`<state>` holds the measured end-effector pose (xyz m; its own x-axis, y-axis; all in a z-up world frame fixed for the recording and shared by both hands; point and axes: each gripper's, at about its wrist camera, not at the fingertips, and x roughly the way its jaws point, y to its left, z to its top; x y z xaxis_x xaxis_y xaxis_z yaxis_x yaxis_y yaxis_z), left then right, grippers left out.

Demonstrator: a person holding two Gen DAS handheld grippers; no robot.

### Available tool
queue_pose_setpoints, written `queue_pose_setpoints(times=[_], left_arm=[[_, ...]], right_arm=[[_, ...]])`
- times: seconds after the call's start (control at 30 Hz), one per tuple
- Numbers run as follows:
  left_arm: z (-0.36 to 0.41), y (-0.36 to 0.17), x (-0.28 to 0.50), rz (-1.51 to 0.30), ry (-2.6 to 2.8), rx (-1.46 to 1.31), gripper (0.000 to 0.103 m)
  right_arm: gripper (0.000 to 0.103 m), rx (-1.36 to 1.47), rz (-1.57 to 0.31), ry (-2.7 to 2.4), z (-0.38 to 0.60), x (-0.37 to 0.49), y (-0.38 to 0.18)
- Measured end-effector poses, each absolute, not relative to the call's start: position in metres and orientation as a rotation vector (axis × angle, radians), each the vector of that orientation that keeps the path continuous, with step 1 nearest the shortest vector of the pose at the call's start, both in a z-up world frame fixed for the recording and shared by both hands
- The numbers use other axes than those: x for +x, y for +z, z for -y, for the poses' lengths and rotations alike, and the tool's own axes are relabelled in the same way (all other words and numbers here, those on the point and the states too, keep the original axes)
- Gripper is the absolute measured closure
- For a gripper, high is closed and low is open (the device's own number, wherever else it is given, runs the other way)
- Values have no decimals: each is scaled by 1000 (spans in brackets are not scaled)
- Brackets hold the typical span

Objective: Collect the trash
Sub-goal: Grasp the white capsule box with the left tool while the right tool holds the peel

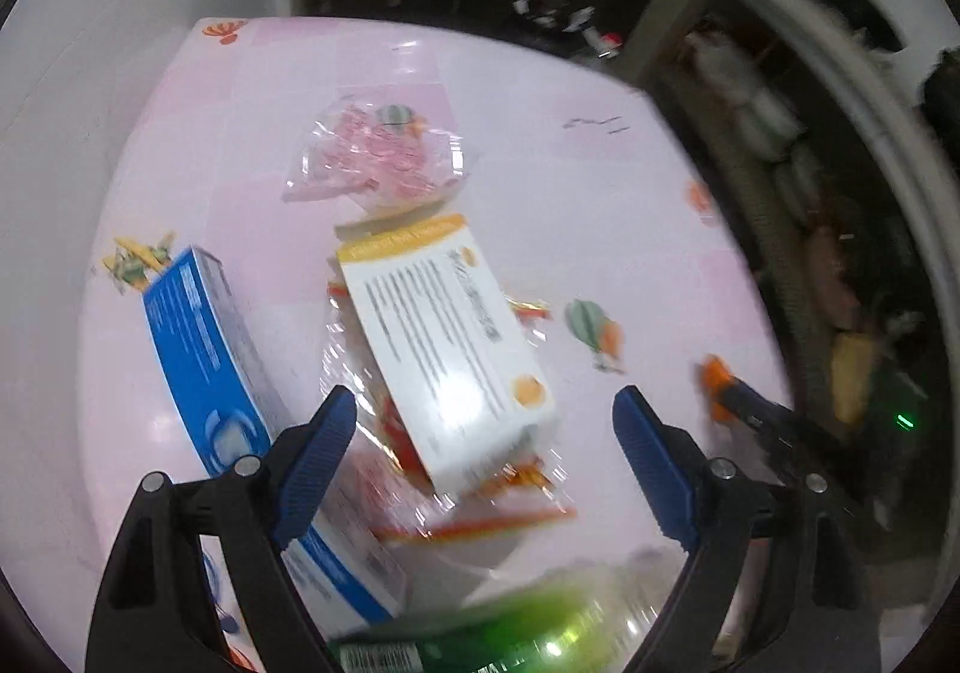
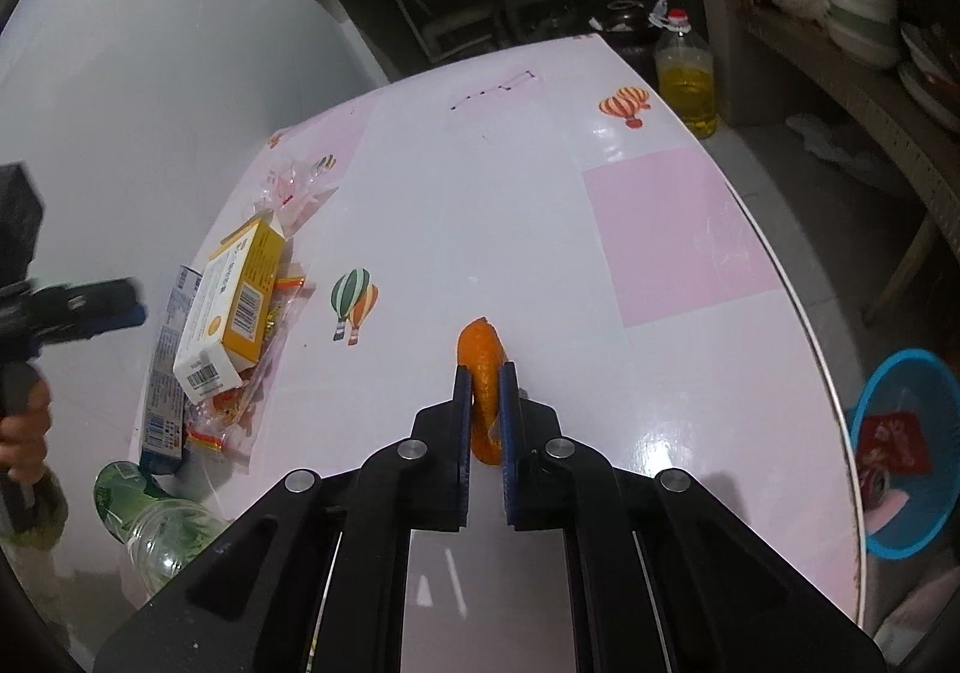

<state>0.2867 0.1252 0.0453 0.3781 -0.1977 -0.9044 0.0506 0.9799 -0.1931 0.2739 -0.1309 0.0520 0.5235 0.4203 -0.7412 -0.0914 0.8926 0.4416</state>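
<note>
The right gripper (image 2: 485, 373) has its jaws clenched on a curled piece of orange peel (image 2: 480, 367), held just above the round table with the pink-and-white balloon-print cover (image 2: 678, 229). The left gripper (image 1: 483, 433) hangs over the litter pile with its jaws released and wide apart, nothing between them.

Progress, as judged: collection is at an early stage. One item is in the grasp but not yet binned. A blue plastic basin (image 2: 900, 541) stands on the floor beside the table edge and already holds a red packet (image 2: 894, 442); it appears to serve as the bin.

Remaining on the table, counted:
- One white-and-yellow cardboard box (image 1: 444, 355), lying on top of the wrappers.
- One blue-and-white cardboard box (image 1: 204, 349), just beside it.
- One clear wrapper with pink print (image 1: 378, 156), at the far end of the pile.
- Clear wrappers with red-and-orange strips (image 1: 492, 517) under the white box; the number cannot be told.
- One green-labelled clear plastic bottle (image 2: 162, 523), lying on its side at the near edge.

A bottle of yellow oil (image 2: 687, 78) stands on the floor beyond the table; likely not trash.
</note>
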Motion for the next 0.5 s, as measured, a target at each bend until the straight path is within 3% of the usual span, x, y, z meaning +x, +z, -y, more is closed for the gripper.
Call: queue_pose_setpoints(times=[0.5], left_arm=[[-108,0,335,-1307,6,-70,18]], right_arm=[[95,398,-964,346,140,275,44]])
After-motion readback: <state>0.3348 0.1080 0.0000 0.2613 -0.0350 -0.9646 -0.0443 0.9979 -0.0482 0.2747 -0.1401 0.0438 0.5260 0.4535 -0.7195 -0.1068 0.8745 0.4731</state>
